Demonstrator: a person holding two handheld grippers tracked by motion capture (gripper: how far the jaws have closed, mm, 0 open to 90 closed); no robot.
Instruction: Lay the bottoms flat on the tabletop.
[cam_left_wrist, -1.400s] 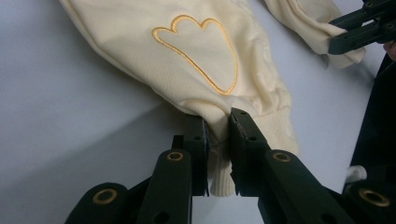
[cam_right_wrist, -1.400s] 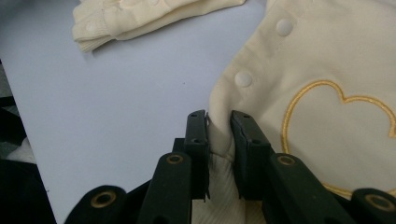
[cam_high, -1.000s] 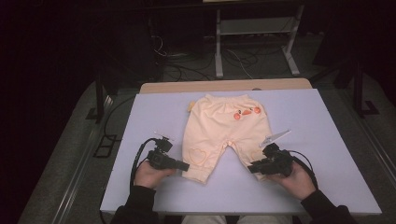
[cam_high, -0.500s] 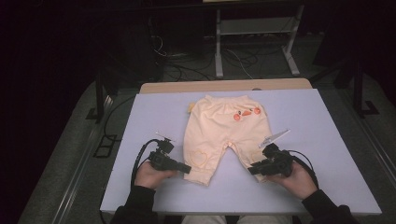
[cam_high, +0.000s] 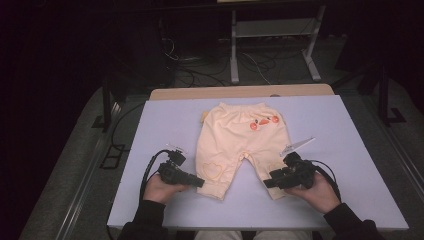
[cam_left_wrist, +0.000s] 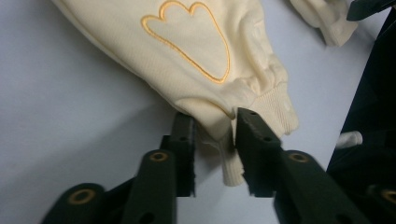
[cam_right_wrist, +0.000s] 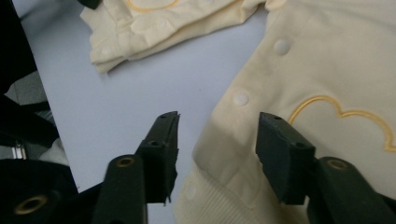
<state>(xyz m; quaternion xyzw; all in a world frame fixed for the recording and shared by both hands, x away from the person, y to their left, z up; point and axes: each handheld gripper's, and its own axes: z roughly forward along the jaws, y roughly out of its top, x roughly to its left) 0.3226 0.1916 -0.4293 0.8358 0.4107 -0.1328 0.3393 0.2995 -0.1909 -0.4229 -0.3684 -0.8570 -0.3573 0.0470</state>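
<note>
We see the baby trousers (cam_high: 240, 145) lying flat mid-table (cam_high: 165, 125). Both grippers, left gripper (cam_left_wrist: 215, 140) and right gripper (cam_right_wrist: 217, 144), have just been opening; each cuff sits loosely between parted jaws, seemingly unpinched. Withdrawing carelessly could snag and rumple the cuffs.

Baby pants (cam_high: 240, 145) are lying flat mid-table, taking up the centre of the table (cam_high: 350, 135); bare lavender surface is running wide on both sides of them and along the far edge, open for a pass. Left gripper (cam_high: 200, 182) is sitting at the left leg cuff, right gripper (cam_high: 268, 183) at the right leg cuff, both blocking the near edge there. The gap between the two legs is staying open table. A small white tag (cam_high: 296, 146) is lying just beside the right gripper, narrowing that side. A metal stand (cam_high: 272, 35) is standing well beyond the table.
</note>
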